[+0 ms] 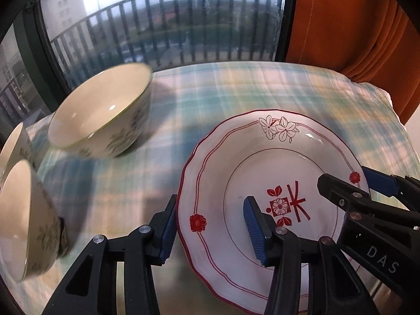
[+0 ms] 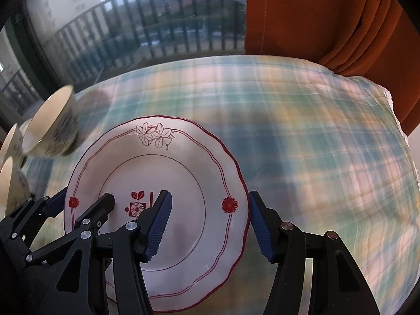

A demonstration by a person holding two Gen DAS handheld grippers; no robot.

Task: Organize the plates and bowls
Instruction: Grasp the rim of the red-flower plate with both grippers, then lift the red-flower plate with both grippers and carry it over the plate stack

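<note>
A white plate (image 1: 262, 157) with a red scalloped rim and flower prints hangs above the plaid cloth, held from both sides. My left gripper (image 1: 210, 210) is shut on its left rim, one pad outside the edge and one on the plate's well. Opposite it, my right gripper (image 2: 210, 202) is shut on the right rim of the plate (image 2: 157, 168) in the same way. Each gripper shows in the other's view: the right gripper (image 1: 354, 181) and the left gripper (image 2: 82, 200). A cream bowl (image 1: 105, 115) with dark floral print stands at the left.
Two more cream bowls (image 1: 26, 220) (image 1: 13, 144) stand at the far left edge. The plaid tablecloth (image 2: 315, 131) stretches away to the right. An orange curtain (image 1: 354, 26) hangs at the back right, and a window with a railing (image 1: 157, 26) lies behind the table.
</note>
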